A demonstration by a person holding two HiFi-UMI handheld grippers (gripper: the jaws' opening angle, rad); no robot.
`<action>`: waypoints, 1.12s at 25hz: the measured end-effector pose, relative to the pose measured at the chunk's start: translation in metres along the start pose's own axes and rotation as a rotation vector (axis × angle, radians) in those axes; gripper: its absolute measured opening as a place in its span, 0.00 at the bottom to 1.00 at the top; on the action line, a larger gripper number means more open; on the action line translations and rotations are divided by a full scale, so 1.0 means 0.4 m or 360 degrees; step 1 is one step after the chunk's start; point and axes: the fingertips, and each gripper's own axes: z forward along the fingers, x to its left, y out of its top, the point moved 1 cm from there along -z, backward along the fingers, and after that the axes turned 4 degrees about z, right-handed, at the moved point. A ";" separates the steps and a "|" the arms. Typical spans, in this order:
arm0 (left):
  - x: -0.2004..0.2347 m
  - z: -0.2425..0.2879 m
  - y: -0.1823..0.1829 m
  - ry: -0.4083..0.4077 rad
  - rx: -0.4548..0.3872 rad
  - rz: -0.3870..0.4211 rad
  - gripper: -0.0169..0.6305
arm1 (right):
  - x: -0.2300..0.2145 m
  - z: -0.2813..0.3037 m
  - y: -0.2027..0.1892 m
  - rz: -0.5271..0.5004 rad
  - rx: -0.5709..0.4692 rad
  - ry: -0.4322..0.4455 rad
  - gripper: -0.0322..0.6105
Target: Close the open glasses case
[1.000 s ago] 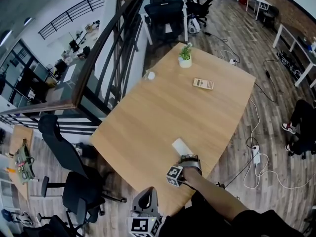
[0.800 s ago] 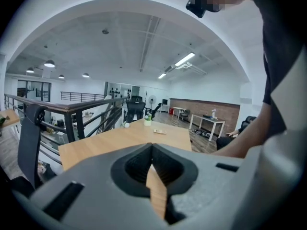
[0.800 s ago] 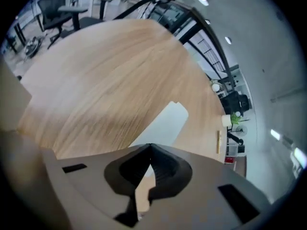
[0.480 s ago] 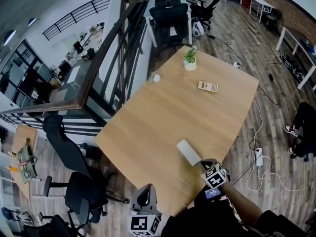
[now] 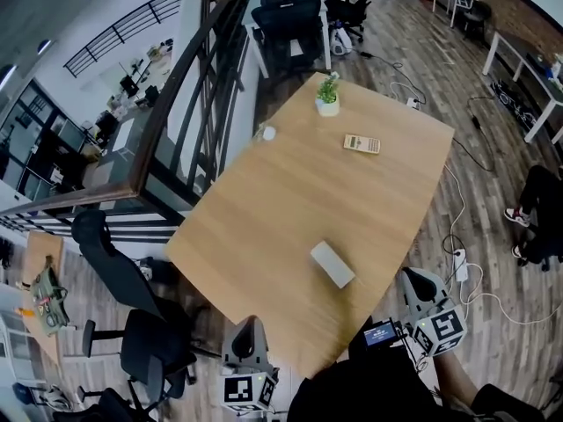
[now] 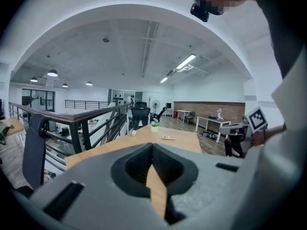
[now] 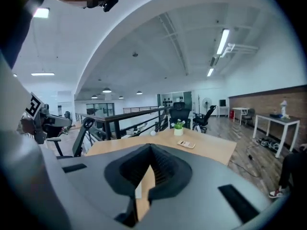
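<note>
Wooden and pale, the table fills the middle of the head view. Only that view shows the glasses case: a light grey oblong lying flat towards the table's near edge. Its lid is down as far as can be seen, and neither gripper touches it.

At the lower left of the head view, the left gripper hangs by the table's near edge. Its own view shows the jaws drawn together, with only a thin slit between them and nothing gripped. That view also catches the other gripper's marker cube at its right side.

Further right in the head view, the right gripper is off the table's right edge, above the floor and well apart from the case. Its own view shows its jaws likewise closed, holding nothing. A sliver of white shows through the slit, and what it is cannot be told.

Both gripper views look along the tabletop to its far end and take in the ceiling lights, which the head view leaves out.

There are two grippers and one glasses case. Toward the far end of the table stand one small white round thing, one potted plant and one calculator. Two black office chairs stand on the floor left of the table.
</note>
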 end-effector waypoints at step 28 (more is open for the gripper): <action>0.019 -0.014 -0.046 0.0016 0.0060 -0.0019 0.03 | 0.034 0.003 0.048 -0.0050 -0.0093 -0.0022 0.07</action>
